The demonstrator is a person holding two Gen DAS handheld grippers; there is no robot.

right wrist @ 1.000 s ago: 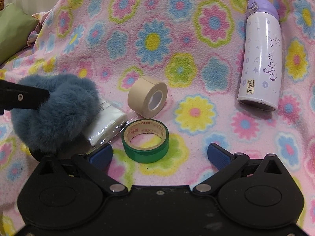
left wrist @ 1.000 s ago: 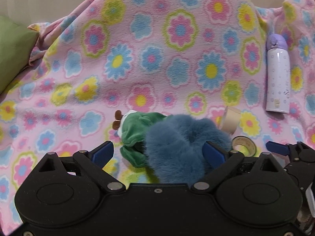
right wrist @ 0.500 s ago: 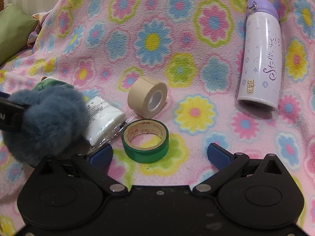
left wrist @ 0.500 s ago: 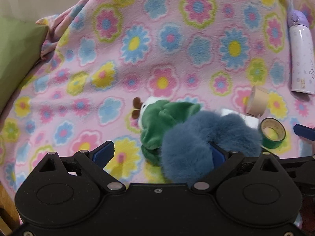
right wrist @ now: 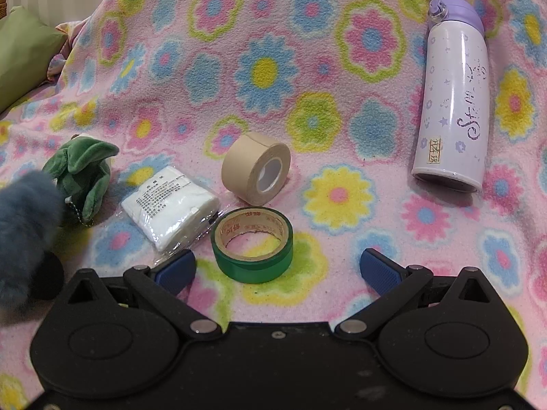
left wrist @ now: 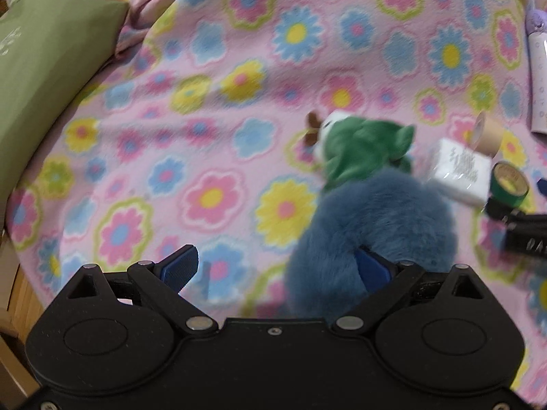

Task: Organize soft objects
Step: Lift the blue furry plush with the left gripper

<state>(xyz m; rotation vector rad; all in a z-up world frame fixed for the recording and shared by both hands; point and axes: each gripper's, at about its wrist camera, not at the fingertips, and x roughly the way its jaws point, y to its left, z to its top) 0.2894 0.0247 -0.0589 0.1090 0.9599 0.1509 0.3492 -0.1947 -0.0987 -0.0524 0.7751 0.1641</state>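
Note:
A blue fluffy piece (left wrist: 376, 218) hangs looped over the right finger of my left gripper (left wrist: 275, 266). That gripper's jaws stand wide open and its left pad is bare. Just beyond the fluff lies a green plush toy (left wrist: 362, 150) on the flowered blanket (left wrist: 212, 109). The right wrist view shows the same fluff (right wrist: 24, 239) at the left edge, beside the plush toy (right wrist: 82, 174). My right gripper (right wrist: 277, 267) is open and low over the blanket. A green tape roll (right wrist: 253, 239) lies just ahead of its fingertips, untouched.
A white wrapped packet (right wrist: 171, 205) lies between the plush and a beige tape roll (right wrist: 256, 171). A lilac bottle (right wrist: 454, 102) lies at the far right. A green pillow (left wrist: 44, 68) borders the blanket on the left, and a wooden edge (left wrist: 13, 294) shows at lower left.
My left gripper has swung to the left and tipped further down, carrying the blue fluff with it off the white packet and past the plush. The right gripper has not moved.

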